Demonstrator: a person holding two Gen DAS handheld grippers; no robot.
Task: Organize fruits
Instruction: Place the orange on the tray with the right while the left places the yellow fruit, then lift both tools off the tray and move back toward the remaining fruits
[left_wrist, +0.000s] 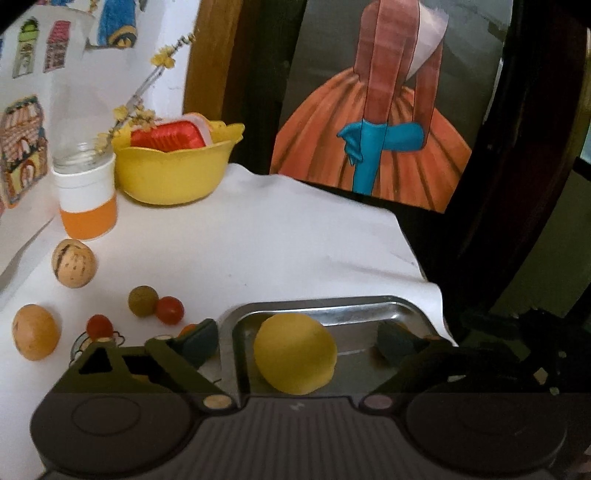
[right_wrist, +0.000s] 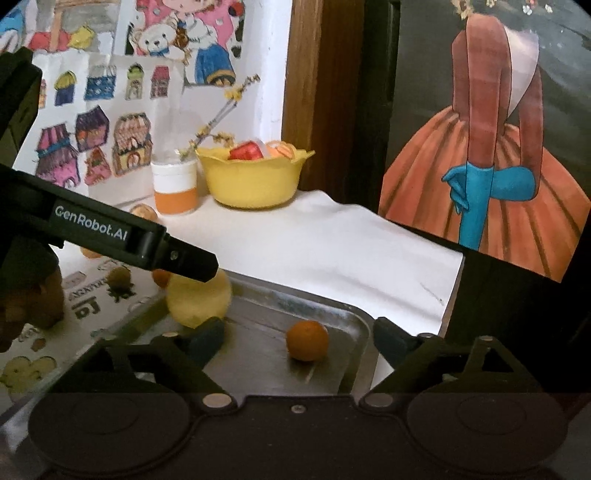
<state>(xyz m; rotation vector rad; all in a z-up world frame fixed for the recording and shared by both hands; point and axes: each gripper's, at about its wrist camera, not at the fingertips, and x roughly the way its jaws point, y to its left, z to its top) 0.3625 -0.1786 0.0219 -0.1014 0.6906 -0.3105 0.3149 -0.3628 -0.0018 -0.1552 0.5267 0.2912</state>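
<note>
Yellow fruit (left_wrist: 294, 353) sits nearest the lens, in the metal tray's (left_wrist: 332, 308) left corner, between the spread left tongs (left_wrist: 299, 341), not gripped. Right tongs (right_wrist: 295, 338) also apart, empty, straddling a small orange fruit (right_wrist: 307, 339) lying in the same tray. Likely step: release and back straight out so the round fruit doesn't roll. Loose on the desk (left_wrist: 258, 240): two tan fruits (left_wrist: 74, 262), a green one (left_wrist: 143, 301), red tomatoes (left_wrist: 170, 310). Behind them a jar (left_wrist: 86, 192) and yellow bowl (left_wrist: 173, 173); tray rim and the left tool's body crossing the right view crowd the reach.
</note>
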